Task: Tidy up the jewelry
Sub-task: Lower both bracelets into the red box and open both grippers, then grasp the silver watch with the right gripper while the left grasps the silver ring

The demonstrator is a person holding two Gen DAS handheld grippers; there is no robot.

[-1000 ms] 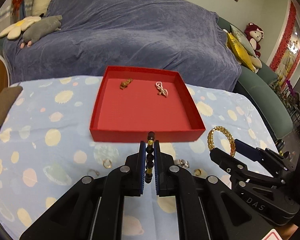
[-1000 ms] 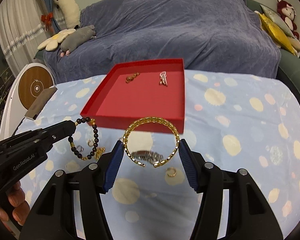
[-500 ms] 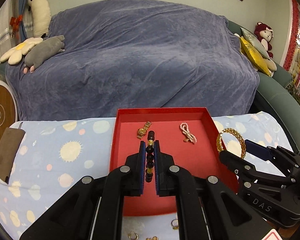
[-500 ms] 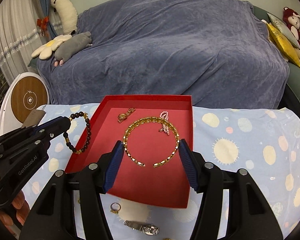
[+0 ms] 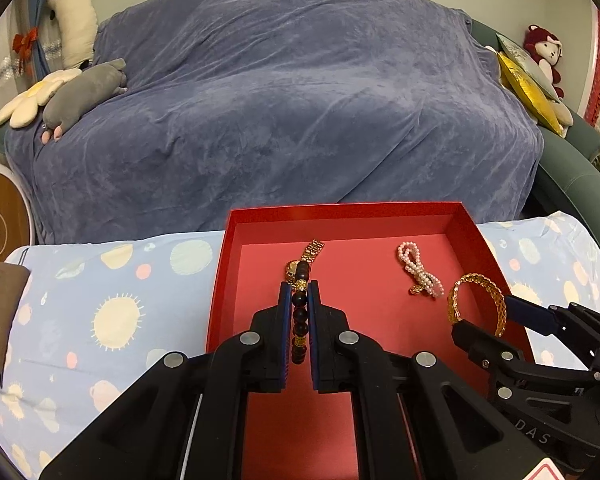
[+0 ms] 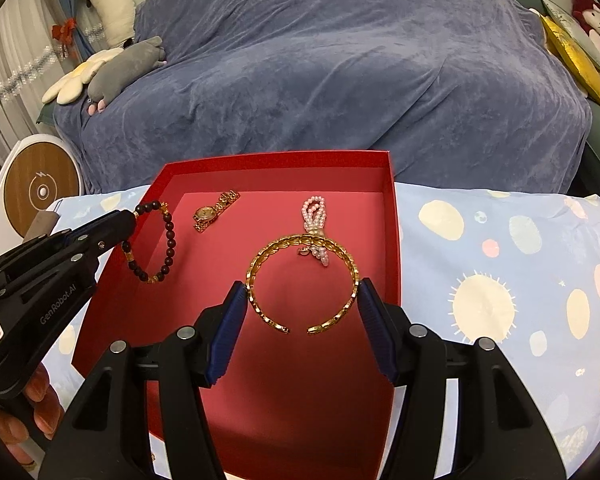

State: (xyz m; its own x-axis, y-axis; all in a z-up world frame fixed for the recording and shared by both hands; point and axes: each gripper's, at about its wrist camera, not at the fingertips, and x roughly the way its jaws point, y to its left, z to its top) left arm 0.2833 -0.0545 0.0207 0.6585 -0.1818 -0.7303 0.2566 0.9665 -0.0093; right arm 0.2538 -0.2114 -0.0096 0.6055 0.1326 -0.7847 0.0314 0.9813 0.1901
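Observation:
My left gripper (image 5: 299, 286) is shut on a dark bead bracelet (image 5: 300, 312) with gold spacers, held over the left part of the red tray (image 5: 220, 276). From the right wrist view that bracelet (image 6: 168, 240) hangs as a loop from the left gripper (image 6: 130, 218). My right gripper (image 6: 302, 288) is shut on a gold open cuff bangle (image 6: 300, 248), held flat over the tray (image 6: 394, 216); the bangle (image 5: 478, 300) also shows at the right in the left wrist view. In the tray lie a gold watch (image 6: 214, 212) and a pearl bracelet (image 6: 314, 220).
The tray sits on a table with a light blue cloth (image 6: 500, 264) printed with suns and planets. Behind it stands a sofa under a blue-grey cover (image 5: 300, 100) with plush toys. A round wooden-faced device (image 6: 40, 188) stands at the far left. A hand (image 6: 16, 420) holds the left gripper.
Both grippers have moved forward from the near table edge to above the tray, still holding their bracelets. The loose rings and silver watch on the cloth have dropped out of view.

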